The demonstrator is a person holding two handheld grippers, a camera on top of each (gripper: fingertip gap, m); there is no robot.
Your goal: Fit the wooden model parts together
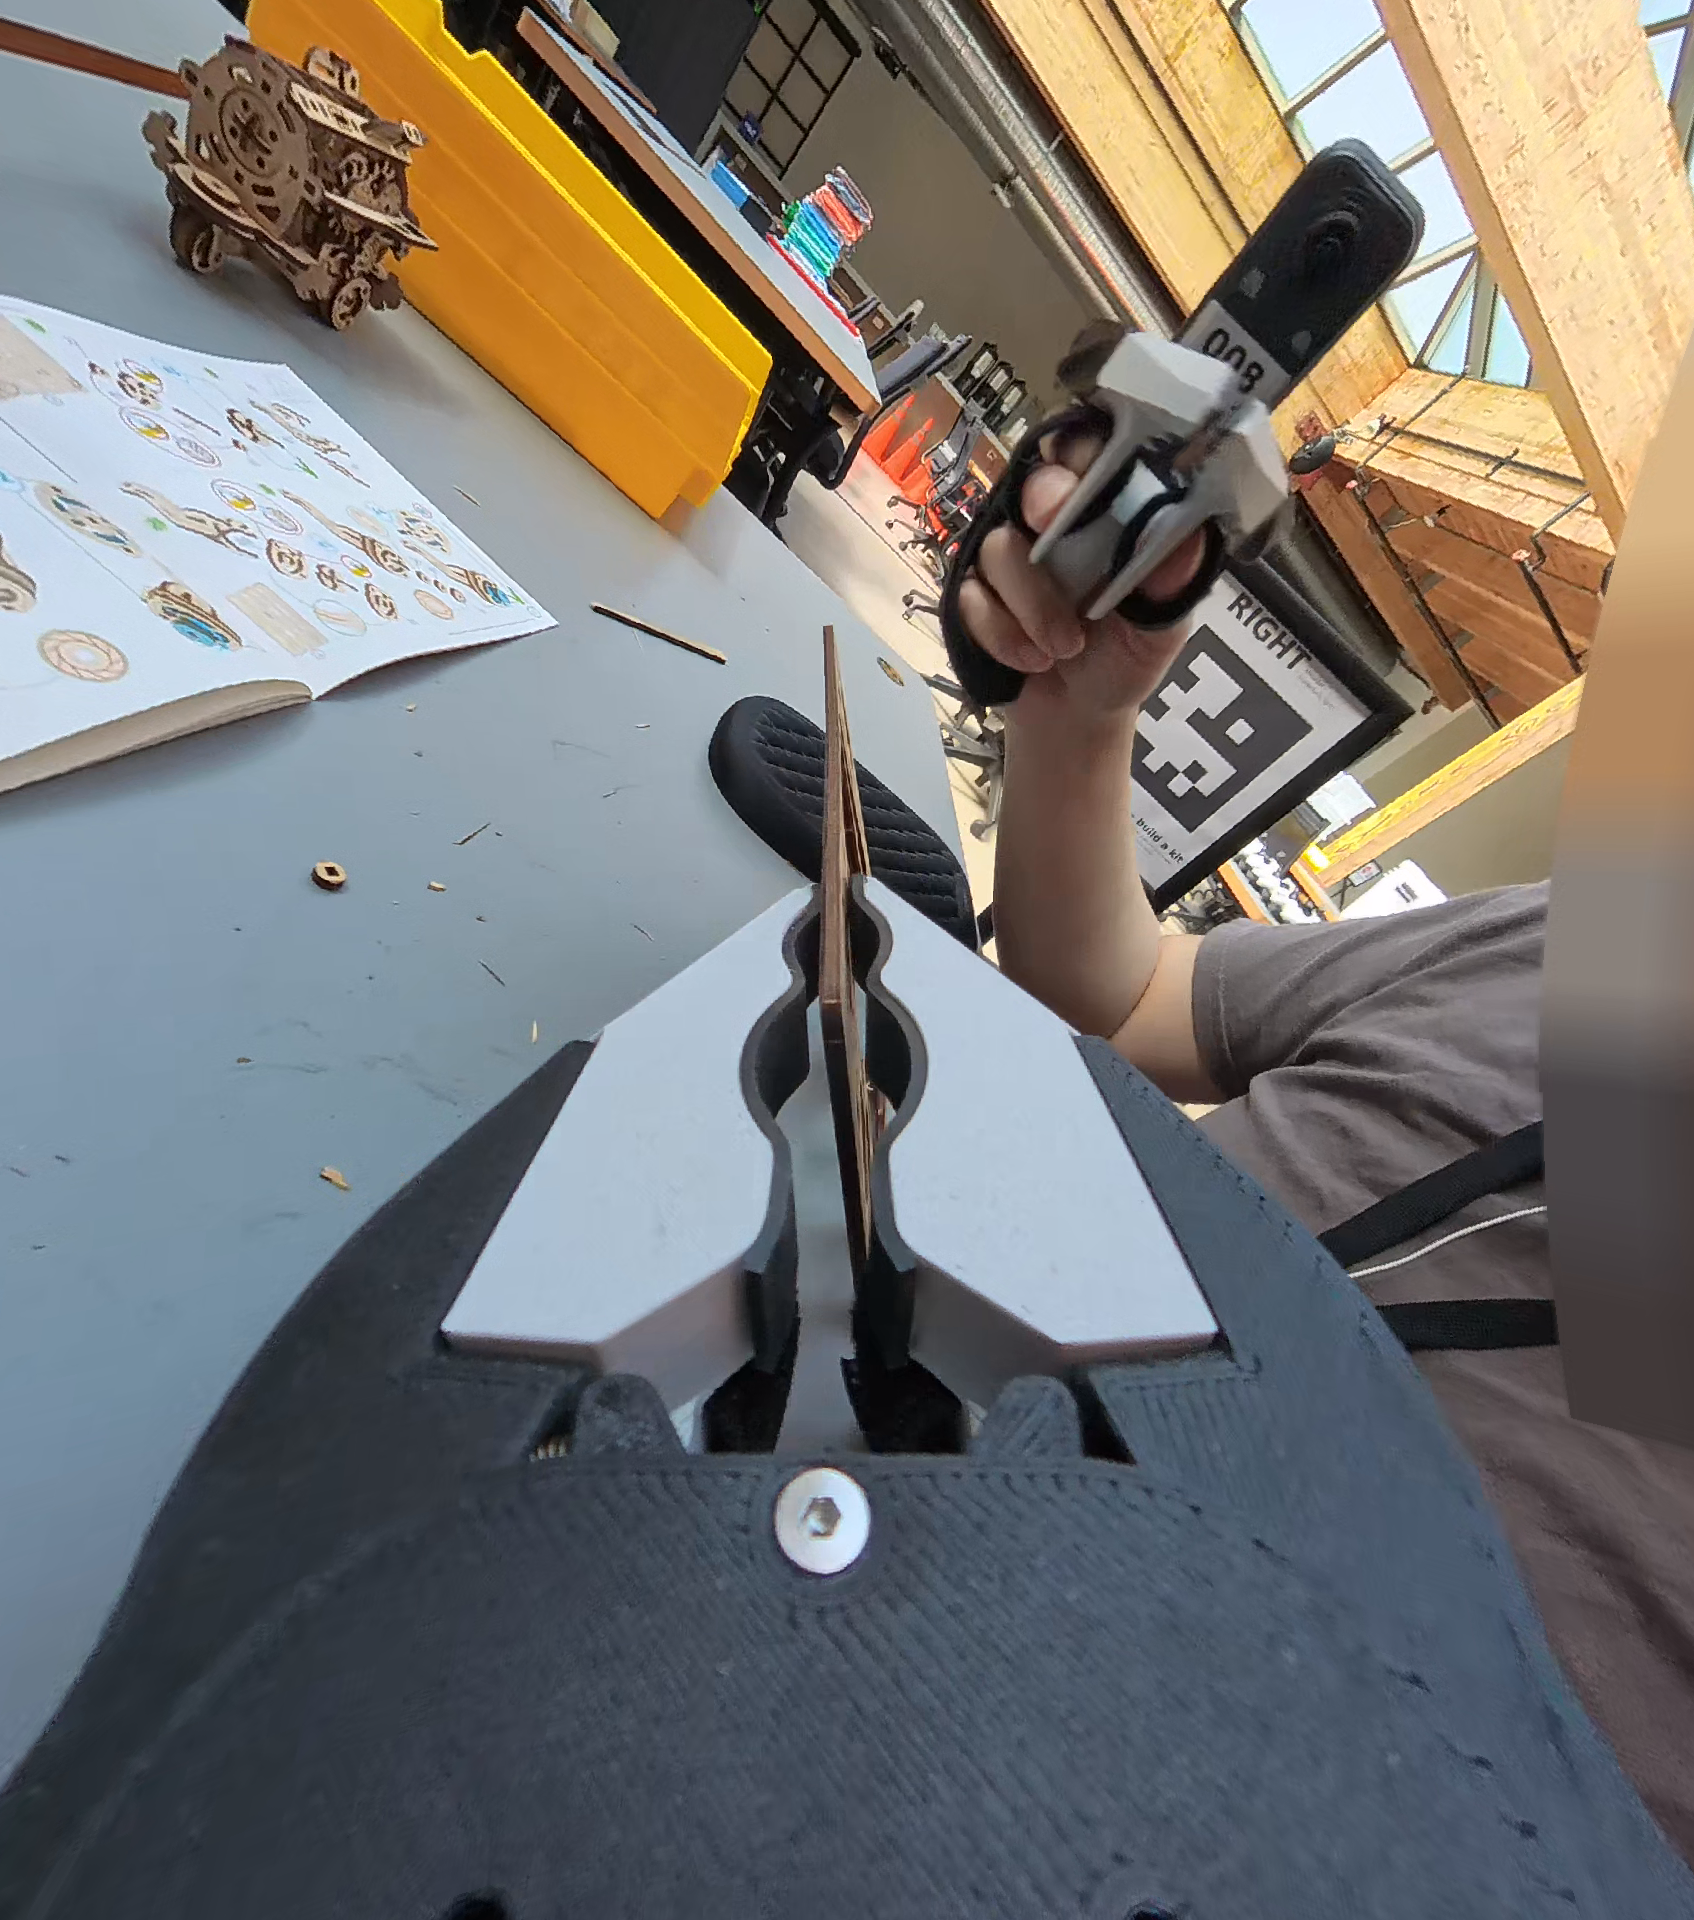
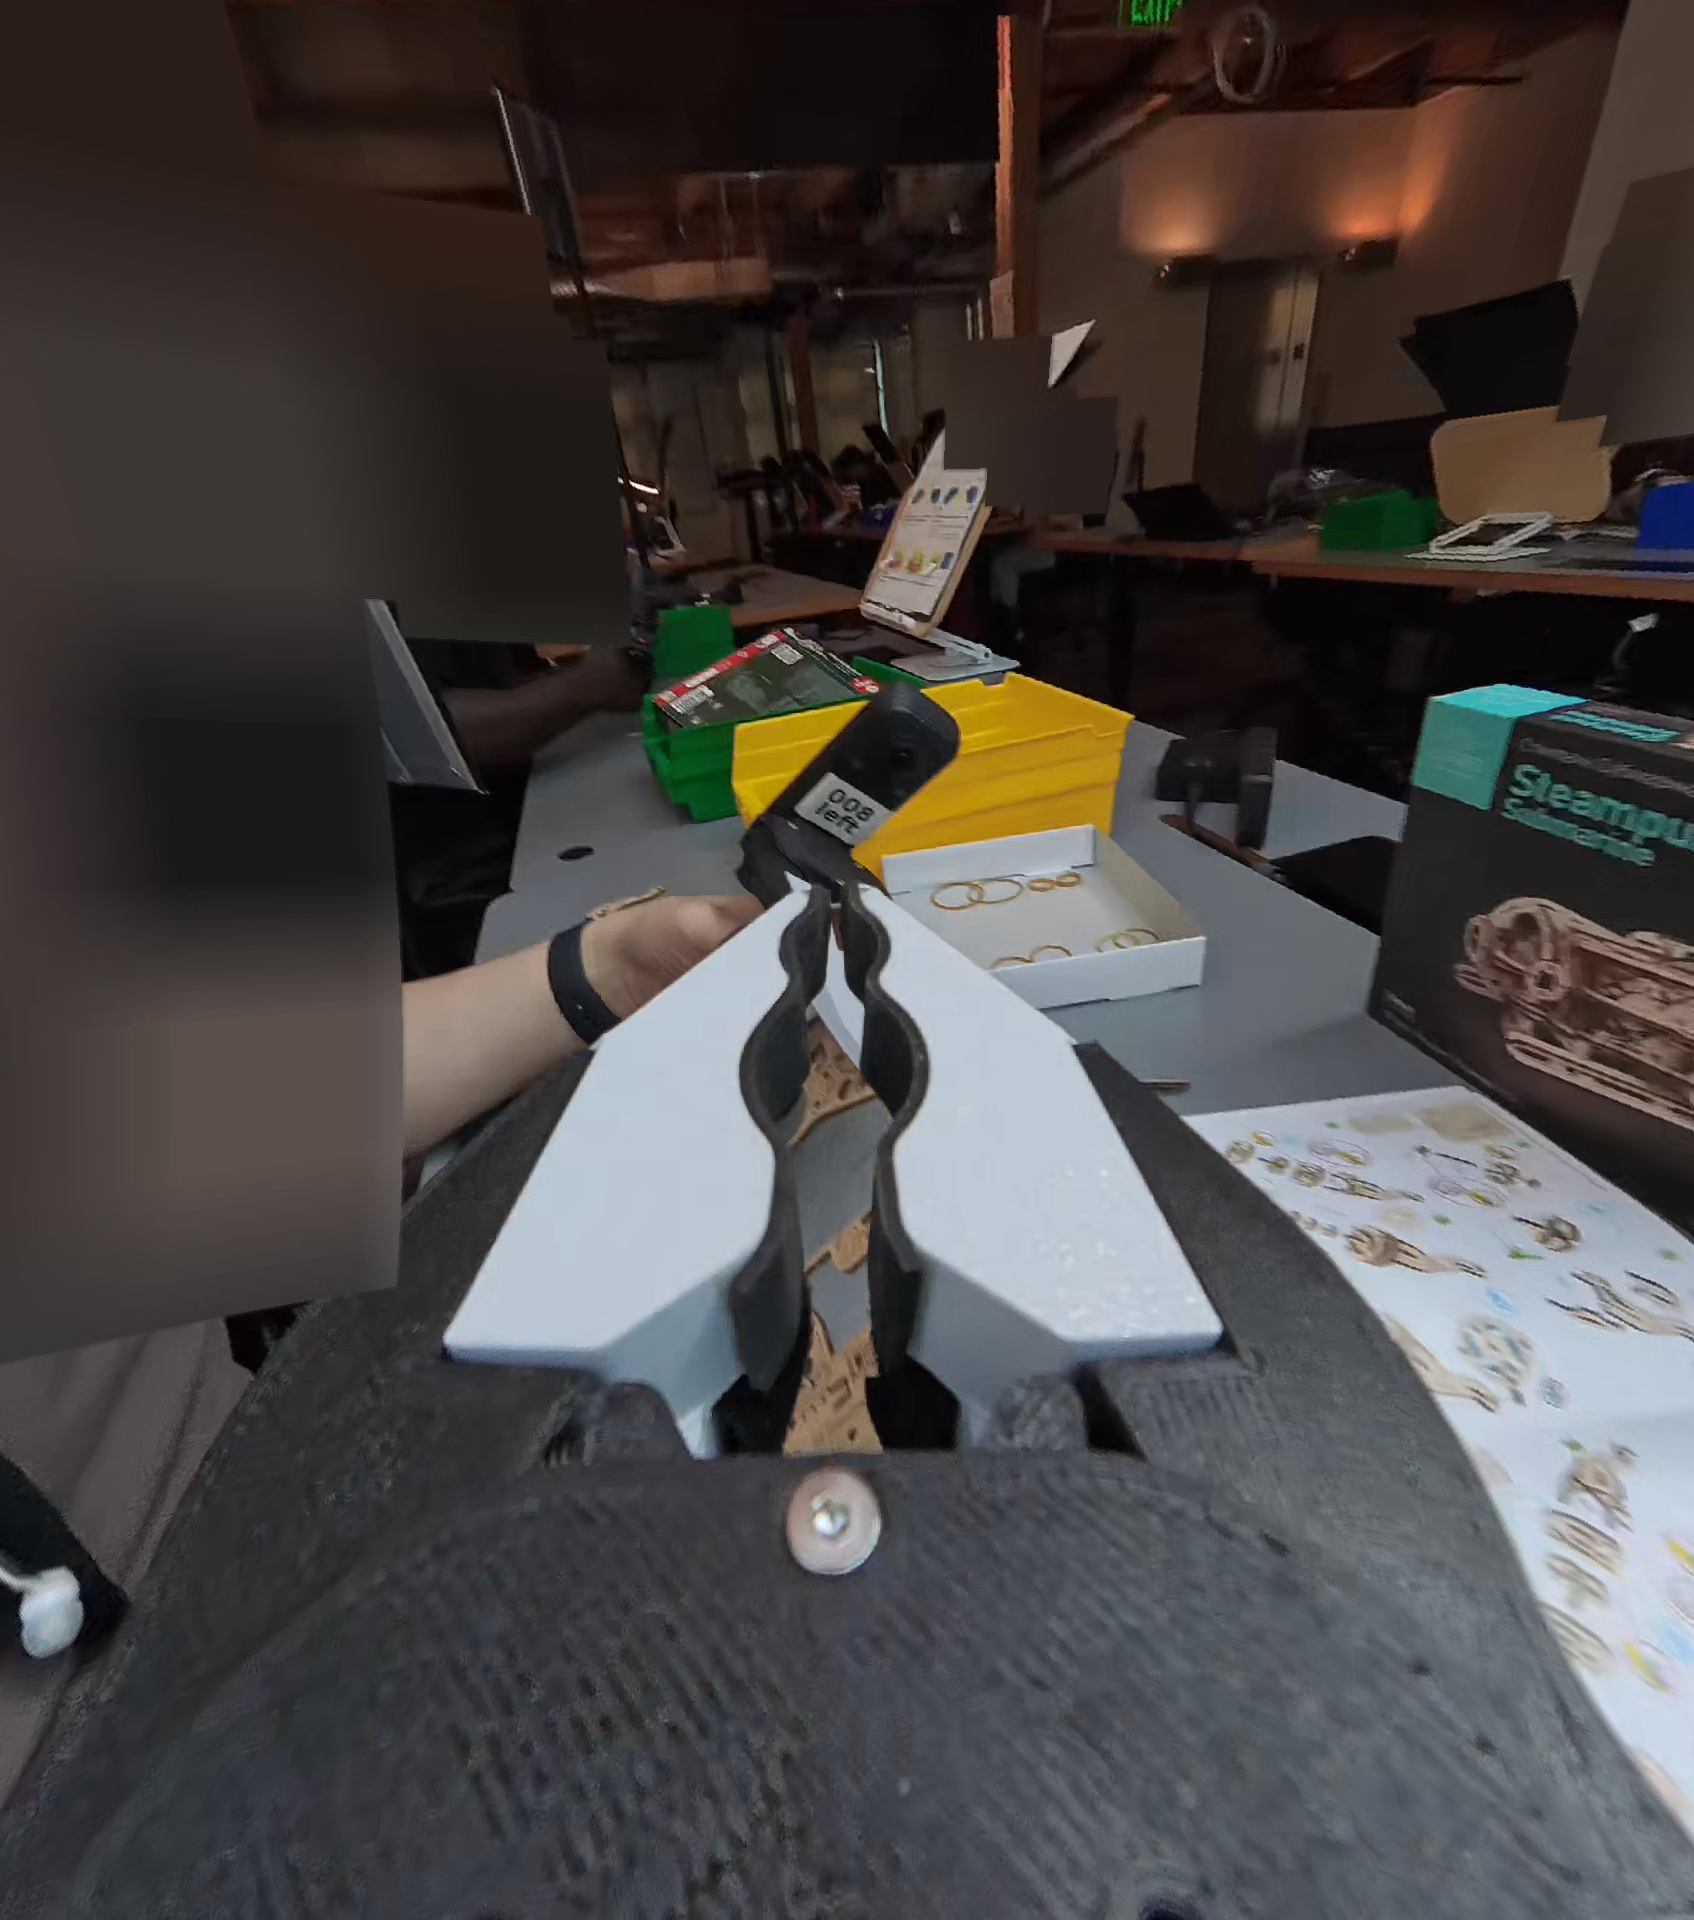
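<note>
Plywood sheet [image 1: 843, 935], thin, light, brittle, sits edge-on between clenched left gripper [image 1: 838, 904] jaws; right gripper [image 2: 838, 920] jaws closed, apparently empty; grip flat faces only.

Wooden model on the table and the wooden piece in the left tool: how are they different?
The wooden model is built up and chunky, with gears and wheels; the wooden piece is one thin flat sheet. The model stands on the grey table by itself; the piece is pinched in the left tool, seen edge-on. Both are brown cut wood.
</note>
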